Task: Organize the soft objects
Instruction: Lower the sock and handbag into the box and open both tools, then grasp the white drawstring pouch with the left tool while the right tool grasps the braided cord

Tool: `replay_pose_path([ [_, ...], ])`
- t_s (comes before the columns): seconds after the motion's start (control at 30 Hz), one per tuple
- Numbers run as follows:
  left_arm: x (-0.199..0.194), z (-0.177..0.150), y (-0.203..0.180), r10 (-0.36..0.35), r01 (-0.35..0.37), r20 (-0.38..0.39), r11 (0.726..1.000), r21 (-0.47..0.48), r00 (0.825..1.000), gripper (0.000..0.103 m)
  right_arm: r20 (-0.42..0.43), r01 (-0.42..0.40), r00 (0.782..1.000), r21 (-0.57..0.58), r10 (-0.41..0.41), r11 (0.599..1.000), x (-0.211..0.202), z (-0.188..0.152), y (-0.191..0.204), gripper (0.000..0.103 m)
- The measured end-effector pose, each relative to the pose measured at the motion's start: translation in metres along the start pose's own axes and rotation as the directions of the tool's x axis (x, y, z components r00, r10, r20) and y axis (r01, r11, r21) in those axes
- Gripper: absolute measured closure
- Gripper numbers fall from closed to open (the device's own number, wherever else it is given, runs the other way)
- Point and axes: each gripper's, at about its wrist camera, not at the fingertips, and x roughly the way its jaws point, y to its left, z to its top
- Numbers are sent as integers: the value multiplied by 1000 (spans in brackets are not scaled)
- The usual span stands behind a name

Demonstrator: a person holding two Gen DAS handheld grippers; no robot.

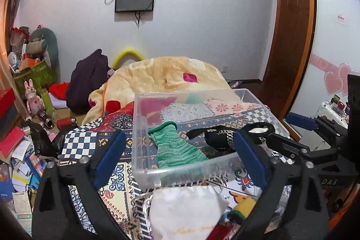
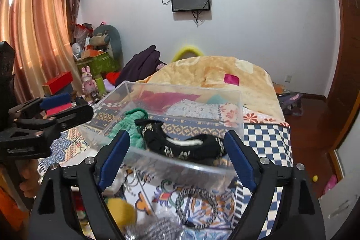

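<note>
A clear plastic box stands on the patterned bedspread. In it lie a green knit sock and a black patterned sock. In the right wrist view the box holds the green sock and the black sock. My left gripper is open and empty, just in front of the box. My right gripper is open and empty at the box's near edge. A white cloth lies under the left gripper. A yellow soft item lies under the right one.
A black-and-white braided ring lies on the bedspread before the box. A yellow-green roll sits beside the white cloth. A beige blanket is heaped behind the box. Clutter, boxes and plush toys fill the floor at left.
</note>
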Motion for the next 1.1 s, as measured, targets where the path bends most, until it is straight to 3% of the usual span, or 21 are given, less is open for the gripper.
replay_pose_path([
  [0.2, -8, -21, 3, -42, 42, -26, 999, -10, 999, 0, -1, 49, 999, 13, -49, 999, -12, -16, -1, 6],
  [0.47, 3, -59, 12, -62, 57, -129, 998, -41, 990, 0, -44, 108, 993, 30, -107, 994, -12, -36, -16, 6],
  [0.57, 9, -71, 13, -69, 61, -167, 997, -51, 984, 0, -83, 100, 992, 59, -95, 993, -8, -45, -25, 6],
  [0.67, 12, -82, 14, -32, 23, -174, 998, -51, 984, 0, -132, 81, 989, 83, -69, 993, 1, -54, -32, 8],
  [0.8, 14, -91, 8, 15, -18, -167, 1000, -12, 986, 0, -179, 36, 984, 97, -18, 995, 9, -62, -33, 23],
  [0.97, 12, -94, 3, 7, -6, -146, 1000, 6, 989, 1, -229, 5, 973, 94, 17, 996, 17, -69, -32, 39],
  [1.1, 10, -92, 4, -20, 21, -139, 1000, 8, 990, 21, -235, -19, 971, 97, 41, 995, 18, -73, -32, 46],
])
